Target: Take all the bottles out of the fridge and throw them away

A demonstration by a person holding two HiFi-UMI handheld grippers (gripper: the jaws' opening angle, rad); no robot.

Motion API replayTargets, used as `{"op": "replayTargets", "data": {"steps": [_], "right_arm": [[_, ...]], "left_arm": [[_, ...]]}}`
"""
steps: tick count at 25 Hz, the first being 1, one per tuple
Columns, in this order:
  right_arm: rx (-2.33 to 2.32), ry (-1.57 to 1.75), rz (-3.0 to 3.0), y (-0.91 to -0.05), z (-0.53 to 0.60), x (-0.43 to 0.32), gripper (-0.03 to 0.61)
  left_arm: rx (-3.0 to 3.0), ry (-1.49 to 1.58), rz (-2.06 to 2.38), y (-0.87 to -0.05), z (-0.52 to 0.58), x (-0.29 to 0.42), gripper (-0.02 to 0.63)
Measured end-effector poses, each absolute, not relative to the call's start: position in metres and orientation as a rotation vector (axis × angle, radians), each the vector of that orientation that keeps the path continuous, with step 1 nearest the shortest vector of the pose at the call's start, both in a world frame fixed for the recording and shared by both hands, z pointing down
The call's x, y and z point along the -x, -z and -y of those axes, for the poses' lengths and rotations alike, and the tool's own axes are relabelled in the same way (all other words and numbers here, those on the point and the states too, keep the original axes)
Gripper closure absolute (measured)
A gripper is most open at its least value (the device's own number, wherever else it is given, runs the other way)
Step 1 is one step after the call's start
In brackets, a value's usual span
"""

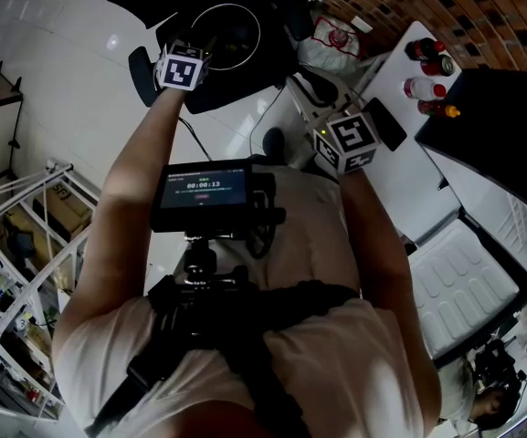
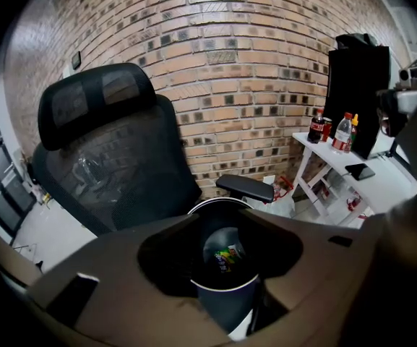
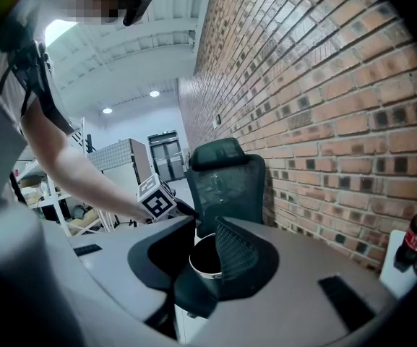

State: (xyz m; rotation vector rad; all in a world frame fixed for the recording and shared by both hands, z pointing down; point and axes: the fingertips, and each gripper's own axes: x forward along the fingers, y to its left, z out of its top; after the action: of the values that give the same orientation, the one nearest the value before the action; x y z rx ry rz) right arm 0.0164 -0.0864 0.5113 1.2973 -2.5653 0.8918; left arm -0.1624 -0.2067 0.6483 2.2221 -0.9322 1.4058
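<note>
Left claw hangs released, its jaws well apart and gripping nothing, pointed steeply down over the mouth of a dark round bin; at the bottom of the bin lies a labelled item with green and yellow print, too dim to tell whether it is a bottle; behind the bin stands a black mesh office chair against a brick wall, one armrest just behind the bin's rim; the right claw is held nearer the body, between the bin and the white desk; its jaws too stand apart with nothing between them, and through the gap its own view shows the bin's rim and the left claw's marker cube; farther right, the bottles stand in a close cluster on the desk: a cola bottle, a red can, a clear bottle with a red cap and an orange-capped bottle; just to their right rises a tall black box, and a phone lies flat on the desk in front of it.
</note>
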Motion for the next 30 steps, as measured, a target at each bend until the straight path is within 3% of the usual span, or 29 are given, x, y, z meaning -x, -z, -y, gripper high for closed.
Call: {"op": "replayTargets", "data": {"steps": [3, 10, 22, 30], "right_arm": [[-1.304, -0.892, 2.562, -0.513, 0.089, -0.018, 0.483], [-1.328, -0.855, 2.565, -0.506, 0.087, -0.024, 0.483], [-1.537, -0.750, 2.532, -0.465, 0.065, -0.070, 0.508], [-1.736, -0.678, 2.436, -0.446, 0.026, -0.127, 0.512]], "left_arm": [[-2.261, -1.372, 0.912, -0.644, 0.211, 0.153, 0.435], [-2.367, -1.212, 0.890, -0.616, 0.208, 0.129, 0.603], [-2.671, -0.761, 0.682, -0.511, 0.159, 0.028, 0.603], [-2.785, -0.635, 0.468, -0.480, 0.111, -0.050, 0.603]]}}
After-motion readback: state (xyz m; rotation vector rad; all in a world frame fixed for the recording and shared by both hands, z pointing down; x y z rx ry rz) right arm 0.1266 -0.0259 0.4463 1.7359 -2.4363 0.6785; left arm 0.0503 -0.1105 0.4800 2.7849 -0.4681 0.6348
